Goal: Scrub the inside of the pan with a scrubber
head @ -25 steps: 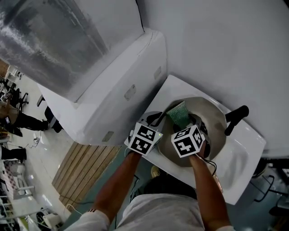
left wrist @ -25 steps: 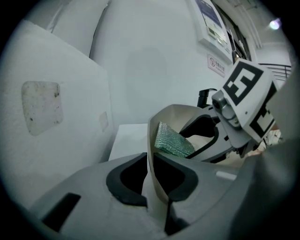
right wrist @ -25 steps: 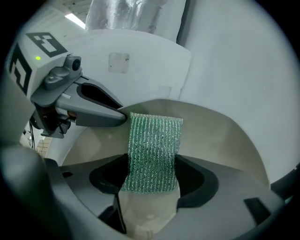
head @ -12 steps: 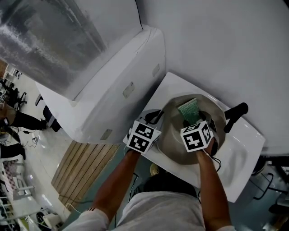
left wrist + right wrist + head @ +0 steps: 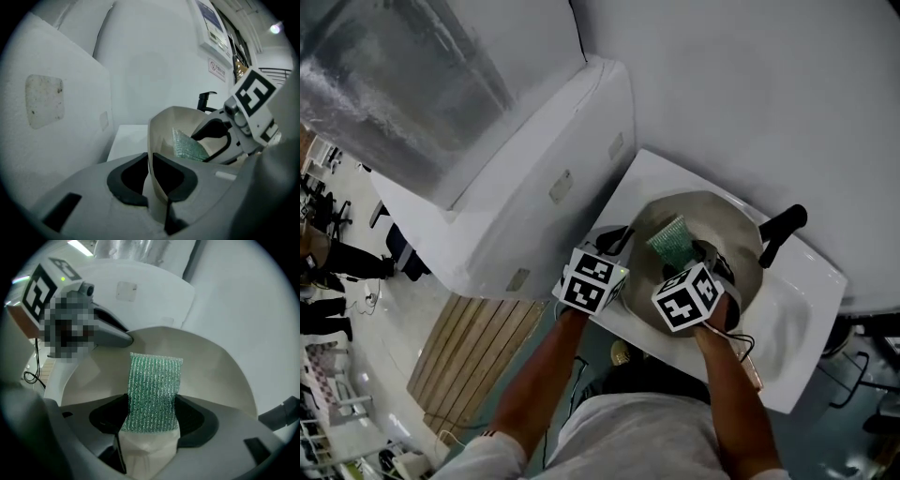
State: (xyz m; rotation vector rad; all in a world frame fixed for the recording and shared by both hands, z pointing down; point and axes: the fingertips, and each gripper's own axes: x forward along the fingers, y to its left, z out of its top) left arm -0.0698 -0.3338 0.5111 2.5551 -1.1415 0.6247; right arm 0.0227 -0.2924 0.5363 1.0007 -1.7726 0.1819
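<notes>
A beige pan [image 5: 727, 234] stands tilted in a white sink [image 5: 792, 323]. My left gripper [image 5: 622, 242] is shut on the pan's near-left rim; in the left gripper view its black pads [image 5: 126, 176] pinch the thin pan wall [image 5: 157, 140]. My right gripper [image 5: 697, 255] is inside the pan and shut on a green mesh scrubber [image 5: 669, 240]. In the right gripper view the scrubber [image 5: 154, 387] sticks out from the jaws and lies against the pan's inner surface [image 5: 215, 376]. The left gripper [image 5: 110, 333] shows there on the far rim.
A black faucet [image 5: 778, 234] rises at the sink's back right, close to the pan's edge. A large white cabinet [image 5: 534, 178] stands directly left of the sink, and a white wall [image 5: 750, 94] is behind it. Wooden slats [image 5: 464, 352] lie on the floor at lower left.
The right gripper swept the scrubber toward the pan's far right side, then back to the near left. The left gripper has stayed on the rim.
</notes>
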